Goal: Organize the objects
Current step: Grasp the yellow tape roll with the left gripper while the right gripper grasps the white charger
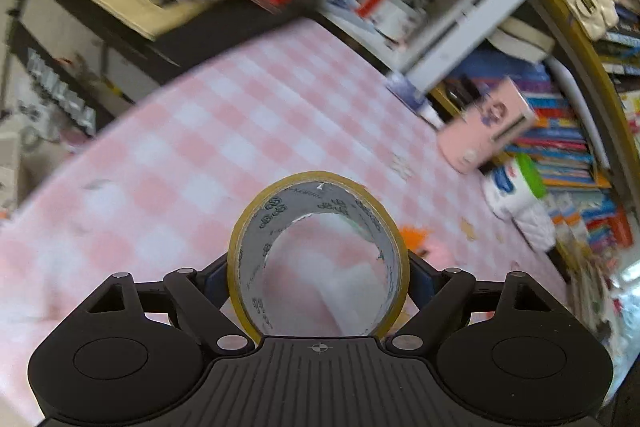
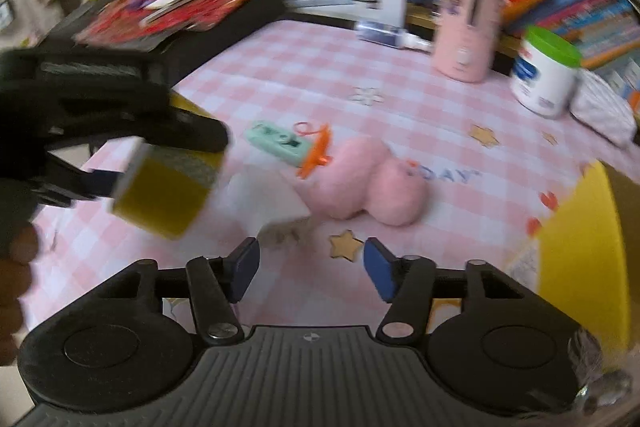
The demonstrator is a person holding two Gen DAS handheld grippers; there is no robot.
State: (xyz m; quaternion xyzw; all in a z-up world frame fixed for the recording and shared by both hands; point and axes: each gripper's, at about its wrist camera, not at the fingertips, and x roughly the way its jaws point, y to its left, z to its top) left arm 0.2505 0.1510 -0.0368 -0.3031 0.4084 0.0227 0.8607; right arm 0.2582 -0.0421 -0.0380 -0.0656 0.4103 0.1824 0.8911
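One roll of tape [image 1: 318,255] is held upright between the jaws of the left gripper [image 1: 319,273], above the pink checked tablecloth [image 1: 208,131]; the roll is yellow-edged, ring-shaped, with a printed grey inner core. The same roll [image 2: 164,195] is seen from the right wrist view, clamped at the left gripper [image 2: 132,163]. The right gripper [image 2: 310,269] is set narrowly apart, with nothing between its two blue pads [image 2: 380,269].

On the tablecloth are counted: one fluffy pink toy [image 2: 372,183], one mint-green rectangular case [image 2: 280,143] beside it, one orange plastic clip [image 2: 316,153], one wooden star [image 2: 346,245] nearest the right gripper, one pink cylindrical container [image 2: 466,23], and one white tub with a green lid [image 2: 546,71]. Contents of both containers cannot be told.
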